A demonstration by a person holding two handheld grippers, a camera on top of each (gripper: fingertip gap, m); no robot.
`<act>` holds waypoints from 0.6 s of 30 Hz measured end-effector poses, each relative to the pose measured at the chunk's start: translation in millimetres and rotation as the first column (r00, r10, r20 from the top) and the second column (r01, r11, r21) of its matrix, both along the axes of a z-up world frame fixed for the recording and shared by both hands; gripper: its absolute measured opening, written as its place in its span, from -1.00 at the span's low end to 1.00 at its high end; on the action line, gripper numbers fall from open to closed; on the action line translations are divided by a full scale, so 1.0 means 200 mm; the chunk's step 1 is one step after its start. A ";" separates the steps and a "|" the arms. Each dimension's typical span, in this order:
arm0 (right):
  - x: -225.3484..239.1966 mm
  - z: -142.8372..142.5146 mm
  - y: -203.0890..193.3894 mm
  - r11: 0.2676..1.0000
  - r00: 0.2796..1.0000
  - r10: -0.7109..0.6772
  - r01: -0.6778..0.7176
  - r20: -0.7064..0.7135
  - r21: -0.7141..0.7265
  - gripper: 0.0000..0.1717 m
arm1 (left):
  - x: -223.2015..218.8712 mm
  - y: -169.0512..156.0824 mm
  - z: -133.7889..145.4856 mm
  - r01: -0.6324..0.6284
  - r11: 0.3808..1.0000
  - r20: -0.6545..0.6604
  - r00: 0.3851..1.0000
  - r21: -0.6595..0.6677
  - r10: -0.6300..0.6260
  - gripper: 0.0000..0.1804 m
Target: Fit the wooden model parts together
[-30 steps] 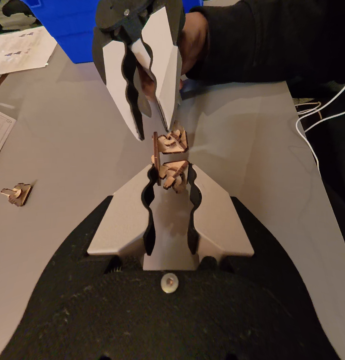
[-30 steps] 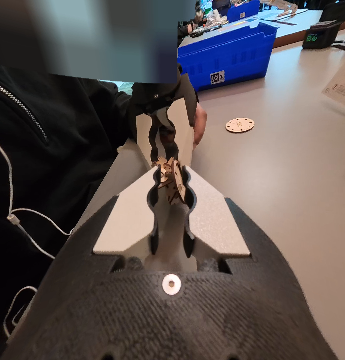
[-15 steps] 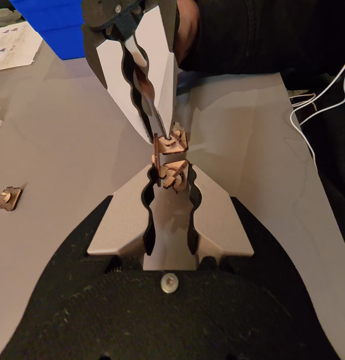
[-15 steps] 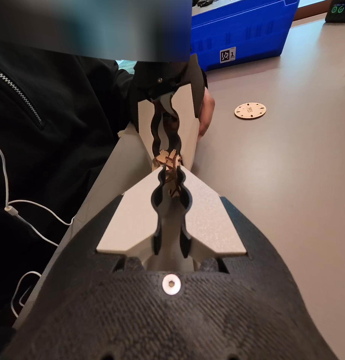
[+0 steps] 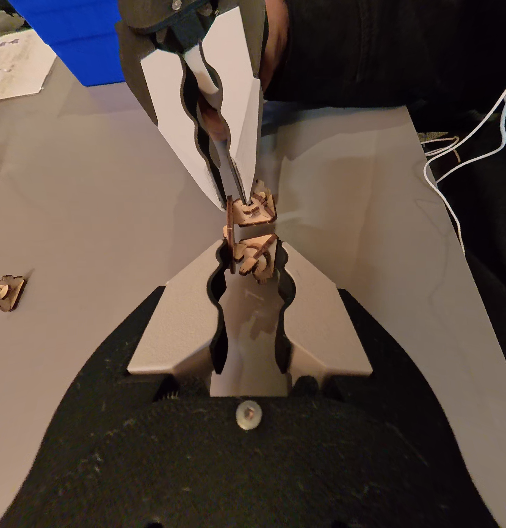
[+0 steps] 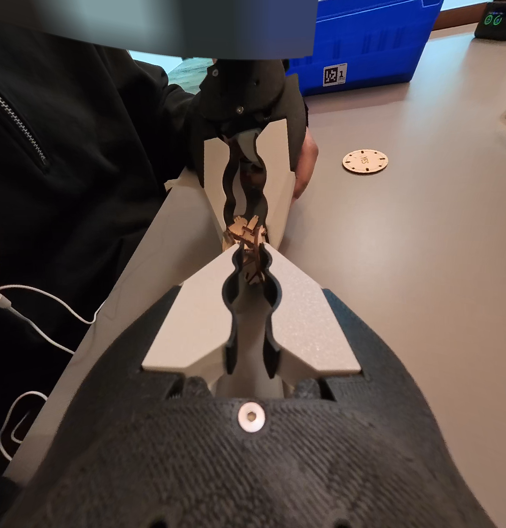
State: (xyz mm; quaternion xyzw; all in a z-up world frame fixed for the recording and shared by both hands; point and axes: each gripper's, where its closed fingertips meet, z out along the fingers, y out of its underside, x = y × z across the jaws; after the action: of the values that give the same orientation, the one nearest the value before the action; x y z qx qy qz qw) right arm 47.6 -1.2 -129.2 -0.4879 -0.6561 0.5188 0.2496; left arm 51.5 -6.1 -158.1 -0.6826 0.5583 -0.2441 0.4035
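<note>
A small laser-cut wooden assembly hangs above the grey table. It has a thin upright disc with a lower triangular piece and an upper triangular piece slotted into it. My left gripper is shut on the lower part, one pad against the disc and the other against the triangular piece. My right gripper comes from the opposite side and is shut on the upper part of the same assembly. It shows in the left wrist view with its tips pinched at the disc and upper piece.
A blue bin stands at the table's far side. A loose wooden piece, a round wooden disc and a paper sheet lie on the table. A white cable hangs over a person's black jacket. Left and right tips are no more than a few centimetres apart.
My right gripper's fingers stood wider beside the upper piece a second ago, then closed on it and have stayed closed. My left gripper has kept its hold on the lower part.
</note>
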 end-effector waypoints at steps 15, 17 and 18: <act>-0.01 0.00 0.01 0.998 1.000 -0.014 0.014 0.006 0.062 -0.91 | 0.00 0.00 0.00 -0.005 1.000 -0.001 1.000 0.001 0.005 -0.67; -0.01 0.00 0.01 0.998 1.000 -0.017 0.016 0.008 0.069 -0.91 | 0.00 0.00 0.00 -0.006 1.000 0.000 1.000 -0.001 0.006 -0.67; -0.01 0.00 0.01 0.997 1.000 -0.017 0.016 0.008 0.072 -0.91 | 0.00 0.01 0.00 -0.006 1.000 0.001 1.000 -0.001 0.006 -0.67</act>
State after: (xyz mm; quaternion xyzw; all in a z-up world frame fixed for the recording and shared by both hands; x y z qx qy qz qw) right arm 46.3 1.2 -129.2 -0.4864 -0.6713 0.4907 0.2683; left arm 51.0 -5.0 -158.6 -0.6843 0.5560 -0.2435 0.4041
